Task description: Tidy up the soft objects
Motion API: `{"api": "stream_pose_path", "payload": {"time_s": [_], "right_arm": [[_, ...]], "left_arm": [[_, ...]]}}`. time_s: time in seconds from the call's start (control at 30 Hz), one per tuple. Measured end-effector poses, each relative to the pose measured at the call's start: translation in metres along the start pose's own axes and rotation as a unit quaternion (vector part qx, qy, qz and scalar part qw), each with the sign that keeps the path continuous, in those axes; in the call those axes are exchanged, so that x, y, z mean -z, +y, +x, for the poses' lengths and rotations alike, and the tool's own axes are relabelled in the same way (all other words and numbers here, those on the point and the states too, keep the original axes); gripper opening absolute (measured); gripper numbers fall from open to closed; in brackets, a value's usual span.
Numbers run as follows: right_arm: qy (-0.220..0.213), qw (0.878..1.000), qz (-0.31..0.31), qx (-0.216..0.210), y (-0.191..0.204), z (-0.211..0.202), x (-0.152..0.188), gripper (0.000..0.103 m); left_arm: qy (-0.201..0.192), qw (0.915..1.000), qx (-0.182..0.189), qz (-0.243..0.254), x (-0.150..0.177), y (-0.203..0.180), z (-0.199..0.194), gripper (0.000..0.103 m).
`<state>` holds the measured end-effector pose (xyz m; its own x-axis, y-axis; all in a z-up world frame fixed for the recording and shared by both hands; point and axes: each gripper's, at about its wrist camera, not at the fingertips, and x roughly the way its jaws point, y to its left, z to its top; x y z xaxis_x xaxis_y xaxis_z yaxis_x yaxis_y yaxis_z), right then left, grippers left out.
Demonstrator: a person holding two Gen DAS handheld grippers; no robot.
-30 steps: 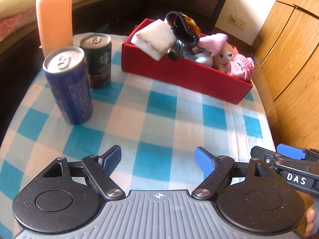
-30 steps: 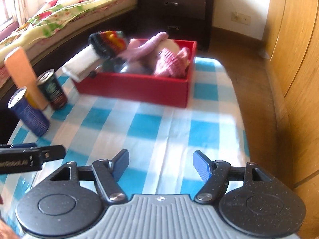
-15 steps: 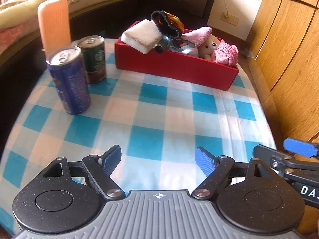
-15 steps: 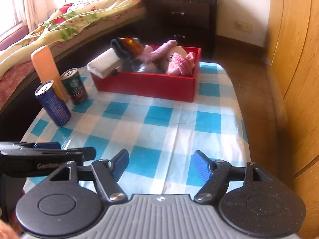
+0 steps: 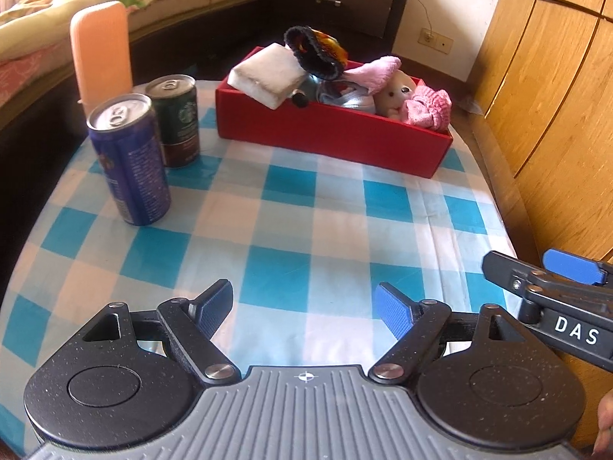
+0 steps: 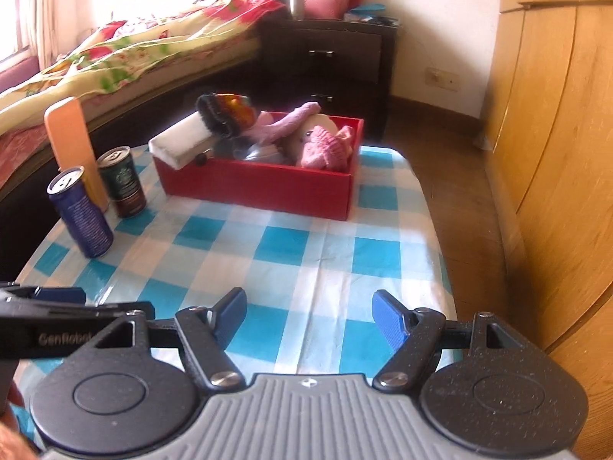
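While you hold both grippers low over the near edge of the tabletop (image 5: pixel 306 207), its blue-and-white checked cloth lies smooth, with faint fold creases, out to the rounded far corners. Toward the far edge sits your red box (image 5: pixel 333 134), a long rectangular tray with stiff, flat walls, heaped with soft things: a white block-shaped sponge (image 5: pixel 266 73) tilted over its left rim, a dark knitted hat (image 5: pixel 314 51) with orange patches arched on top, a pale pink cloth (image 5: pixel 377 71) draped across a cream plush toy (image 5: pixel 394 90), and a fuzzy pink knit piece (image 5: pixel 427 109) at the right end. A grey-blue item beneath them is mostly buried, so you cannot tell what it is. Near the left edge stand a tall, rounded orange bottle (image 5: pixel 101 50), a glossy blue can (image 5: pixel 130 161) and a dark green can (image 5: pixel 176 120), all upright and close together. Your left gripper (image 5: pixel 304 308) has its ribbed blue pads spread wide with nothing between them; your right gripper (image 6: pixel 308 318) is likewise spread and bare, and in the left wrist view it is cut off at the frame's right side.
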<state>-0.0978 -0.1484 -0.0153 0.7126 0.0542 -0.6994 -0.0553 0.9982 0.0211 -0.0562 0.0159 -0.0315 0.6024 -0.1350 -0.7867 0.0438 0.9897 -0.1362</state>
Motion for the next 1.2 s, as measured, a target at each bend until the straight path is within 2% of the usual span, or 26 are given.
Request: {"api": "stream_pose_path", "payload": {"time_s": [0.3, 1.2], "right_arm": [[0.008, 1.000, 0.001, 0.003, -0.003, 0.010, 0.004, 0.050], [0.006, 1.000, -0.006, 0.007, 0.001, 0.013, 0.005, 0.050]], "left_arm": [[0.003, 1.0000, 0.000, 0.008, -0.003, -0.010, 0.008, 0.080], [-0.012, 0.9991, -0.034, 0.023, -0.005, -0.011, 0.004, 0.080]]}}
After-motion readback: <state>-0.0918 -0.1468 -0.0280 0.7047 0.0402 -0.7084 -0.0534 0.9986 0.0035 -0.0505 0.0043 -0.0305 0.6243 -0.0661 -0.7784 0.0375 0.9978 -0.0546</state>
